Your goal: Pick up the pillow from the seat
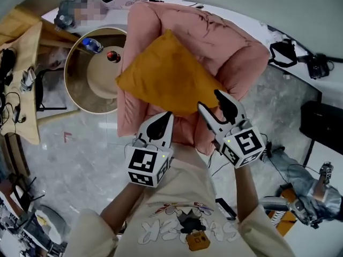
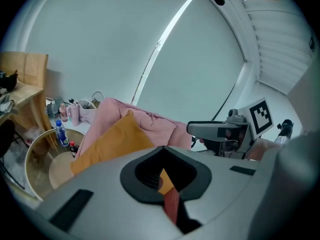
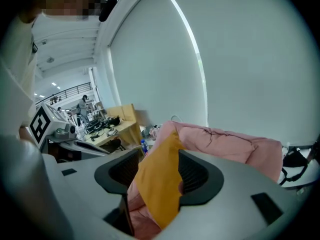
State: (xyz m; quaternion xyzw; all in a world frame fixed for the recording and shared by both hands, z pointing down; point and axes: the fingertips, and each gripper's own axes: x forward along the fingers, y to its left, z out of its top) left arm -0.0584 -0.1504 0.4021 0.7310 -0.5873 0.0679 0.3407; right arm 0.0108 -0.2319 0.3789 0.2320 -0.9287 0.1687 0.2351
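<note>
An orange pillow (image 1: 166,74) lies tilted on the seat of a pink padded armchair (image 1: 225,42). My left gripper (image 1: 163,119) meets the pillow's near edge, with its jaws together. In the left gripper view a sliver of the pillow (image 2: 112,141) is pinched between the jaws of that gripper (image 2: 165,179). My right gripper (image 1: 214,105) stands at the pillow's near right corner with its jaws spread apart. In the right gripper view a corner of the pillow (image 3: 157,184) hangs loosely between the two pads of that gripper (image 3: 155,179), and the armchair (image 3: 235,139) rises behind.
A round wooden side table (image 1: 91,71) stands left of the chair, with a blue-capped bottle (image 1: 92,44) and a red-topped one (image 1: 112,56) on it. Further left is a wooden desk (image 1: 21,63). Black bags (image 1: 283,52) and a black case (image 1: 321,122) lie to the right.
</note>
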